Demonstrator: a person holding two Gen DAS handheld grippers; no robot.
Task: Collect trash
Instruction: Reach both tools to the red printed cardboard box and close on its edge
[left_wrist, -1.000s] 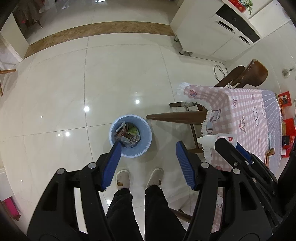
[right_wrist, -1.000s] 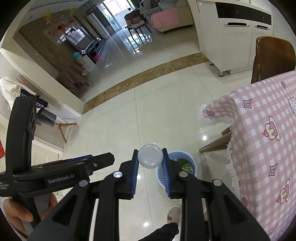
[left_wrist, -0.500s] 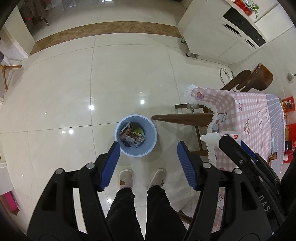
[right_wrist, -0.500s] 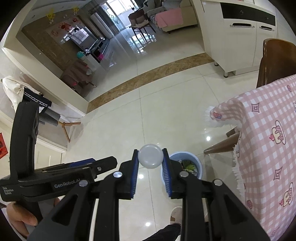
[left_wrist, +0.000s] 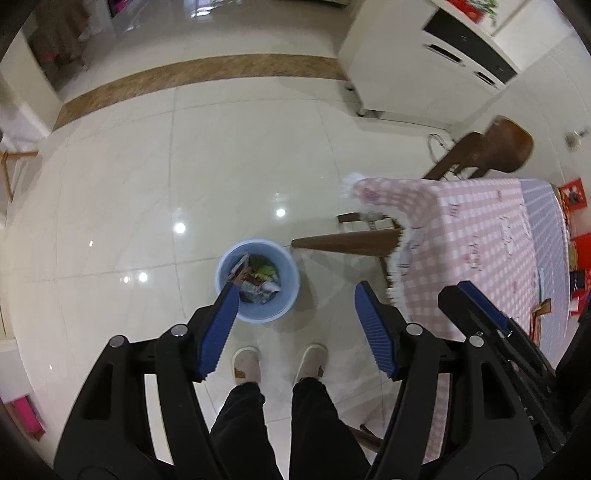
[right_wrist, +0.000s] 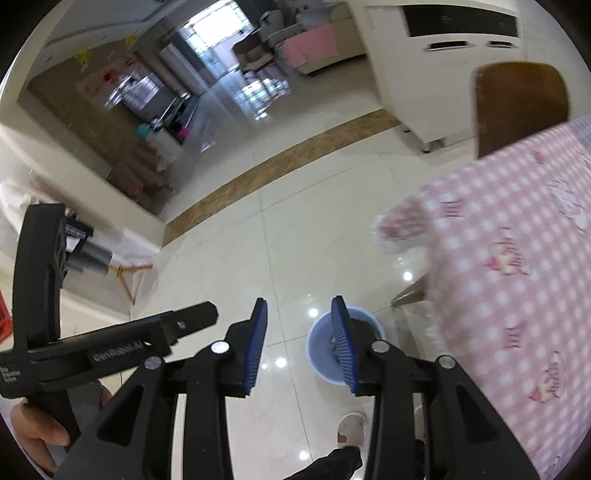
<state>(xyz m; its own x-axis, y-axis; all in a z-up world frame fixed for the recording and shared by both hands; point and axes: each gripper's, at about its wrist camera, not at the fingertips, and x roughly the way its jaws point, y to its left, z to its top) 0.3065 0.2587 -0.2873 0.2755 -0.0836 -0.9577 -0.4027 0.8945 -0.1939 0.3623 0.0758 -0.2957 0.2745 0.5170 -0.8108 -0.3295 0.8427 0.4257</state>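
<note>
A light blue trash bin (left_wrist: 258, 280) stands on the tiled floor below me, holding several pieces of mixed trash. It also shows in the right wrist view (right_wrist: 325, 349), partly behind a finger. My left gripper (left_wrist: 295, 291) is open and empty, high above the bin. My right gripper (right_wrist: 300, 308) is open and empty, also above the bin. The white round object it held is not in view.
A table with a pink checked cloth (left_wrist: 476, 236) stands to the right, with a brown chair (left_wrist: 506, 147) behind it. A wooden chair rail (left_wrist: 343, 242) reaches toward the bin. A white cabinet (left_wrist: 406, 70) is at the back. The person's feet (left_wrist: 280, 363) stand near the bin.
My right gripper opened and the white round object it held is gone from between its fingers. Both views shifted slightly; the left gripper stayed open.
</note>
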